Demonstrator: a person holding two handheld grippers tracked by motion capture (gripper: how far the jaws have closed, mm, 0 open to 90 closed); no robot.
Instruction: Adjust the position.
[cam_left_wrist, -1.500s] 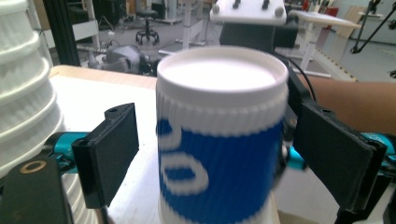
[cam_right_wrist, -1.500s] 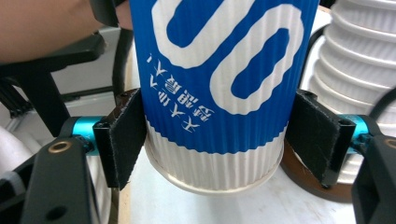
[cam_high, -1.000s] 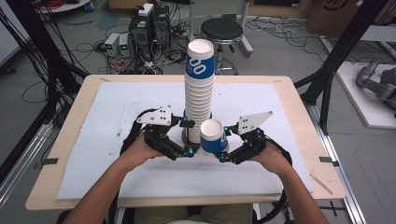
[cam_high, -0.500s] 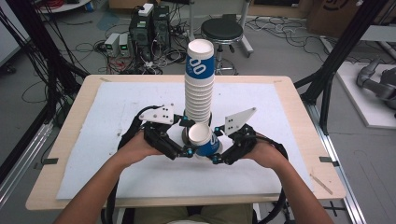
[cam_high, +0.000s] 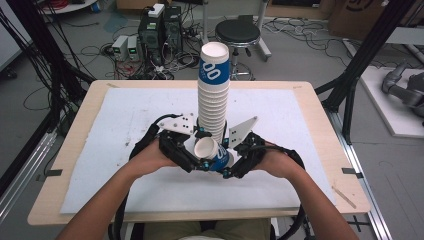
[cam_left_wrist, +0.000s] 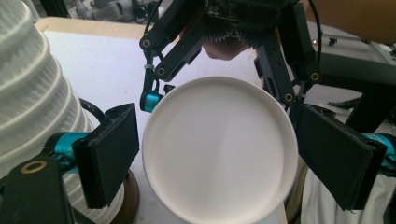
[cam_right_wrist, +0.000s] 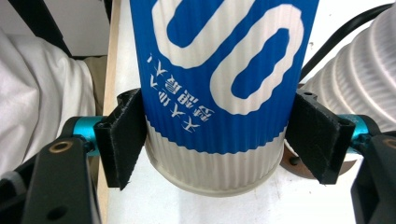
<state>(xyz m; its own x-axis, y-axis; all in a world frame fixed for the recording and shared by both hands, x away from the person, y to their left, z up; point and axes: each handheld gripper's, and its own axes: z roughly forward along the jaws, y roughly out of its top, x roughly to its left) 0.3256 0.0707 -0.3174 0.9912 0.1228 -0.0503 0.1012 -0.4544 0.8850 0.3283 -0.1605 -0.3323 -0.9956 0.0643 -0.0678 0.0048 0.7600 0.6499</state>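
High view shows me both grippers meeting low in front of the tall cup stack (cam_high: 213, 95) on the counter (cam_high: 310, 100). My left gripper (cam_high: 196, 159) has its fingers spread wide round the mouth of the loose cup (cam_high: 212, 152), and I cannot tell if the pads press the rim or just sit beside it. My right gripper (cam_high: 231, 165) has its fingers squeezed on the cup's base, so the cup lies tipped on its side between my two hands, close to the foot of the stack.

I think the cup could get crushed if I squeeze harder, because it is thin paper. It could also slip out, since the base is narrow. A bump might knock the tall stack over.

The cup is round, ribbed, blue and white, plain white inside. The pads look black and soft.
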